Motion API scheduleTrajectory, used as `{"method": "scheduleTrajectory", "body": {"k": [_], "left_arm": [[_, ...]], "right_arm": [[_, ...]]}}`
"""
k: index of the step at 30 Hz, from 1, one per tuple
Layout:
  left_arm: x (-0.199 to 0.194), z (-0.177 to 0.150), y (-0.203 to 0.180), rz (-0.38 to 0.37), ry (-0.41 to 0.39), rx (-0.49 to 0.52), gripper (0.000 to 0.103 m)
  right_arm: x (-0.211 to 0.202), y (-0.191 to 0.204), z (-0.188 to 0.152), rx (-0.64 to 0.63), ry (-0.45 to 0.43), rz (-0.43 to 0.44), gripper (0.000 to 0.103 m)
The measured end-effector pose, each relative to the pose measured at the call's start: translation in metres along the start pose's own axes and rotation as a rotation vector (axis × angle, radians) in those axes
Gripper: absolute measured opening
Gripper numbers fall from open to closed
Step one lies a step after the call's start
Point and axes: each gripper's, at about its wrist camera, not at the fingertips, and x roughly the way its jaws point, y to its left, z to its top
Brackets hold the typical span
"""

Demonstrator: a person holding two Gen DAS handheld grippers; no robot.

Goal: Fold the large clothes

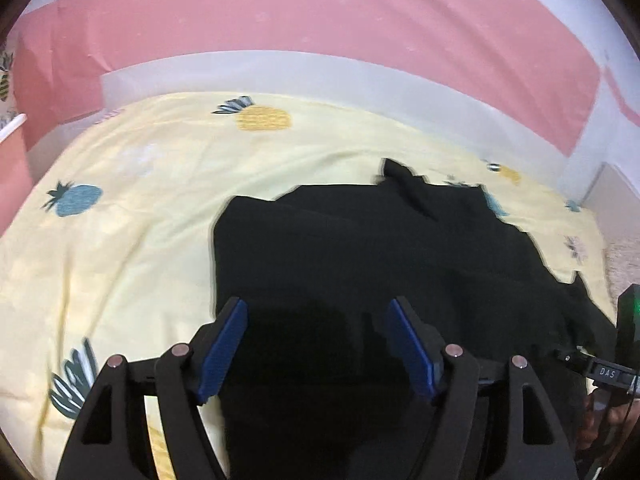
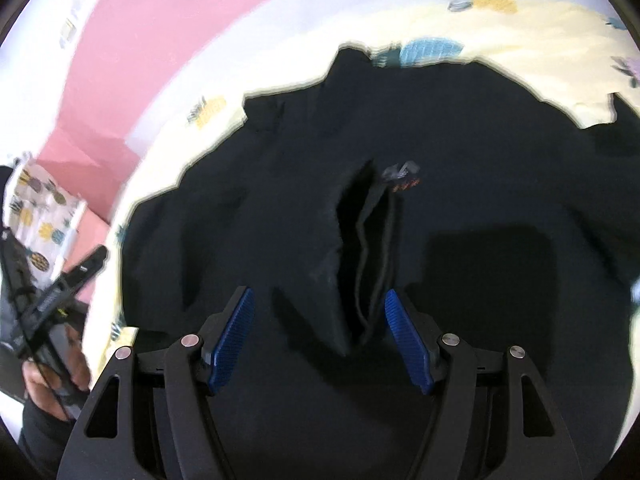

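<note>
A black garment (image 1: pixel 360 248) lies spread and rumpled on the bed's yellow pineapple-print sheet (image 1: pixel 140 208), toward its near right side. Both the left tool (image 1: pixel 316 312) and the right tool (image 2: pixel 318 300) hang over the dark cloth with their 2 blue pads (image 1: pixel 224 352) apart, gripping nothing.

A large garment (image 1: pixel 360 248) lies spread on the bed (image 1: pixel 132 240), toward its right side, with bare sheet to the left and beyond it. A wall (image 1: pixel 304 20) stands behind the bed. The left gripper (image 1: pixel 316 344) hangs above the garment's left edge, the right gripper (image 2: pixel 318 336) above its middle.
</note>
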Motion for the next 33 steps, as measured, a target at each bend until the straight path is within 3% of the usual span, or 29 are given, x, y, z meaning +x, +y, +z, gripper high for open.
{"method": "scheduleTrajectory", "body": {"k": [2, 3, 4, 8, 11, 15, 17, 22, 25, 29, 31, 33], "left_arm": [[0.012, 0.001, 0.005, 0.020, 0.014, 0.004, 0.074], [0.019, 0.001, 0.006, 0.022, 0.028, 0.007, 0.072], [0.024, 0.000, 0.007, 0.020, 0.035, 0.009, 0.072], [0.047, -0.006, 0.001, -0.005, 0.066, 0.013, 0.072], [0.069, -0.020, -0.003, -0.014, 0.123, 0.012, 0.072], [0.063, -0.023, 0.000, -0.027, 0.118, 0.025, 0.072], [0.054, -0.013, 0.009, -0.050, 0.090, -0.014, 0.072], [0.062, 0.019, 0.020, 0.003, 0.030, -0.045, 0.072], [0.086, 0.027, 0.013, 0.019, 0.059, -0.022, 0.072], [0.119, 0.010, -0.002, 0.068, 0.115, 0.071, 0.072], [0.114, 0.007, -0.004, 0.079, 0.107, 0.079, 0.072], [0.095, 0.006, -0.002, 0.043, 0.089, 0.034, 0.069]], "right_arm": [[0.015, 0.000, 0.005, 0.001, 0.042, -0.025, 0.049], [0.011, 0.001, 0.008, -0.013, 0.017, -0.036, 0.022], [0.008, 0.001, 0.009, -0.024, -0.003, -0.046, 0.019], [-0.006, -0.016, 0.020, -0.035, -0.056, -0.151, 0.016], [0.001, -0.034, 0.019, -0.016, -0.028, -0.170, 0.016], [0.001, -0.030, 0.019, -0.056, -0.013, -0.209, 0.023], [-0.012, -0.025, 0.023, -0.065, -0.064, -0.236, 0.025], [-0.040, -0.006, 0.046, -0.102, -0.218, -0.245, 0.025], [-0.014, 0.002, 0.061, -0.135, -0.186, -0.223, 0.025], [0.041, -0.020, 0.063, -0.111, -0.037, -0.280, 0.025], [0.039, -0.021, 0.056, -0.119, -0.047, -0.281, 0.024], [0.025, -0.014, 0.048, -0.135, -0.068, -0.303, 0.024]]}}
